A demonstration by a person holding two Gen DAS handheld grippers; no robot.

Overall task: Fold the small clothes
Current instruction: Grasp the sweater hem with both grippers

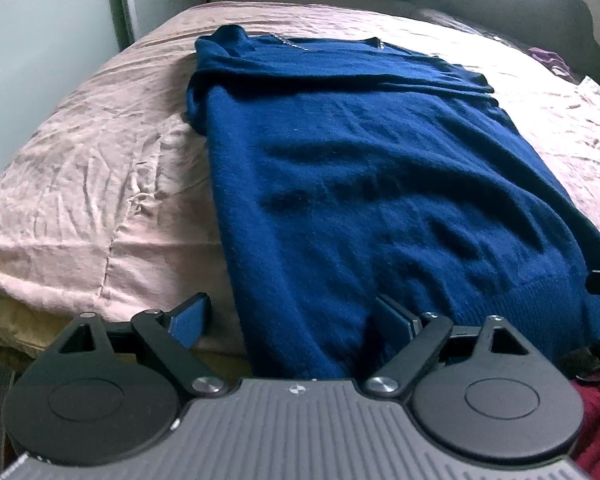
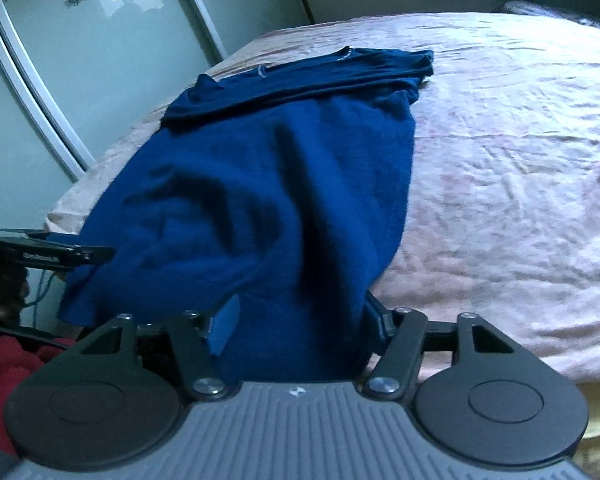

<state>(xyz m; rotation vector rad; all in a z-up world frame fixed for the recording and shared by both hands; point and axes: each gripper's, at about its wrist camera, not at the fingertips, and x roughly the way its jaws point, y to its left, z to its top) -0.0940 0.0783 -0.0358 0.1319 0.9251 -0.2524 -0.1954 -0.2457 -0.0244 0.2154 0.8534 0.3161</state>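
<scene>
Left claw (image 1: 290, 320): ribbed grey housing, jaws spread, hem corner between, ungripped. Right claw (image 2: 300, 320): closing around bunched hem. Blue sweater (image 1: 360, 184): fuzzy knit, sleeves folded at 12 o'clock, atop wrinkled pink bed (image 1: 80, 184).

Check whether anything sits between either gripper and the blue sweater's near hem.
Nothing visible does. The blue sweater lies on the pink bedspread; its hem already sits between the left gripper fingers and the right gripper fingers.
</scene>
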